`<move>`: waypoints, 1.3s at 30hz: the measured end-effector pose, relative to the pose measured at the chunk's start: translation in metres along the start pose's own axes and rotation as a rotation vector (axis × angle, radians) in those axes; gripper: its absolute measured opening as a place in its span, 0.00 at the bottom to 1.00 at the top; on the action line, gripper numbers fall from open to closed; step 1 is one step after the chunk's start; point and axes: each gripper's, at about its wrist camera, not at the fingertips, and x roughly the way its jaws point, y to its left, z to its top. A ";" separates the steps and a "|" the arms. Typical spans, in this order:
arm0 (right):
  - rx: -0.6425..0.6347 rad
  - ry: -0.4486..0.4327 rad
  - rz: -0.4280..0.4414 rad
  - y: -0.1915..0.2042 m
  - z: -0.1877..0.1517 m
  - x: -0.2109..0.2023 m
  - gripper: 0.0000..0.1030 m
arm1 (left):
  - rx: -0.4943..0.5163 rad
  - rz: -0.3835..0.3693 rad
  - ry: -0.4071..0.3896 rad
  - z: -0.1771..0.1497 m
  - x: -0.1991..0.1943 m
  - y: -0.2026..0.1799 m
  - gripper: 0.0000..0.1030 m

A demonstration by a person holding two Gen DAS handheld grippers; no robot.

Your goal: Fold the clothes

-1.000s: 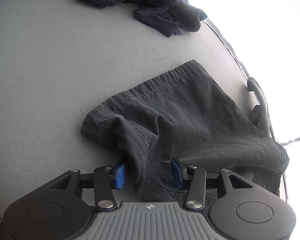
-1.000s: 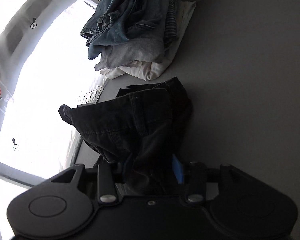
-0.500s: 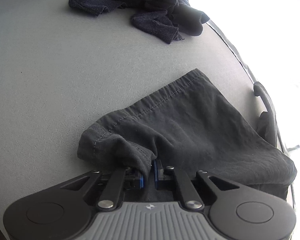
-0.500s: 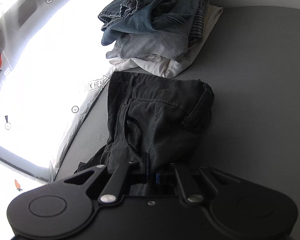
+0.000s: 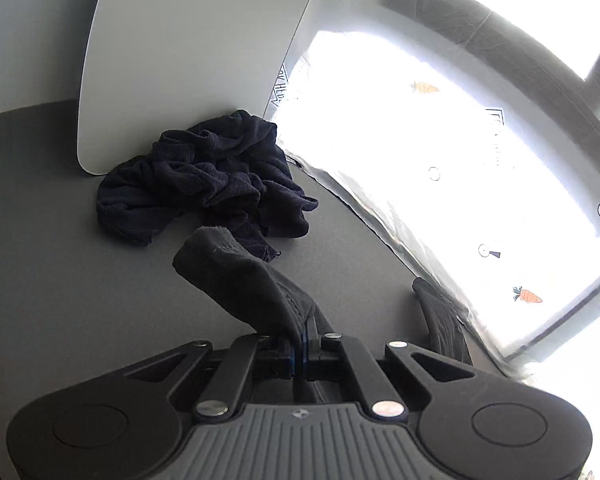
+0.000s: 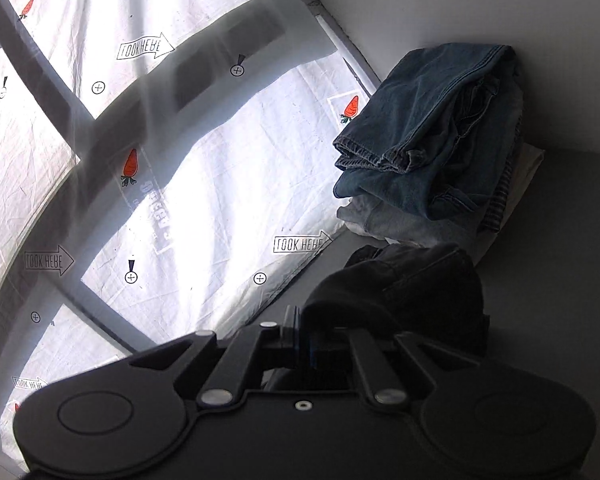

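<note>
Both grippers hold the same dark grey shorts, lifted off the grey table. My left gripper (image 5: 300,346) is shut on one edge of the shorts (image 5: 244,280), which stick up and forward from the jaws. My right gripper (image 6: 300,334) is shut on the other edge of the shorts (image 6: 412,292), which bunch up just ahead of the jaws. Most of the garment hangs below both cameras, out of view.
A crumpled dark navy garment (image 5: 204,180) lies ahead of the left gripper against a white panel (image 5: 188,52). A folded stack topped with blue jeans (image 6: 436,136) stands ahead of the right gripper by the wall. A bright window with printed plastic sheeting (image 6: 160,152) borders the table (image 5: 60,280).
Both grippers have lifted and tilted up with the shorts, which have left the table. The left gripper closed on the fabric during the past second.
</note>
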 end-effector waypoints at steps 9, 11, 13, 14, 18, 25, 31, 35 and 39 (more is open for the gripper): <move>-0.045 0.081 -0.105 -0.053 -0.031 -0.028 0.04 | 0.026 0.149 0.044 -0.035 -0.017 0.050 0.03; -0.052 0.134 -0.170 -0.069 -0.052 -0.024 0.04 | 0.070 0.220 0.106 -0.057 -0.005 0.063 0.04; -0.047 0.182 -0.235 -0.084 -0.071 -0.017 0.05 | 0.114 0.285 0.165 -0.078 0.008 0.075 0.06; -0.049 0.194 -0.257 -0.090 -0.079 -0.014 0.05 | 0.131 0.310 0.188 -0.087 0.014 0.079 0.07; -0.039 0.226 -0.311 -0.108 -0.099 -0.003 0.05 | 0.122 0.369 0.239 -0.104 0.028 0.090 0.14; -0.148 0.292 -0.350 -0.117 -0.116 0.025 0.07 | 0.198 0.432 0.233 -0.098 0.033 0.063 0.24; -0.162 0.320 -0.342 -0.114 -0.113 0.015 0.21 | 0.232 0.351 0.150 -0.085 0.026 0.022 0.52; -0.156 0.297 -0.336 -0.109 -0.111 -0.001 0.33 | 0.230 0.276 0.104 -0.082 0.020 -0.006 0.68; -0.196 0.244 -0.370 -0.092 -0.104 -0.012 0.49 | 0.288 0.244 0.082 -0.088 0.019 -0.026 0.73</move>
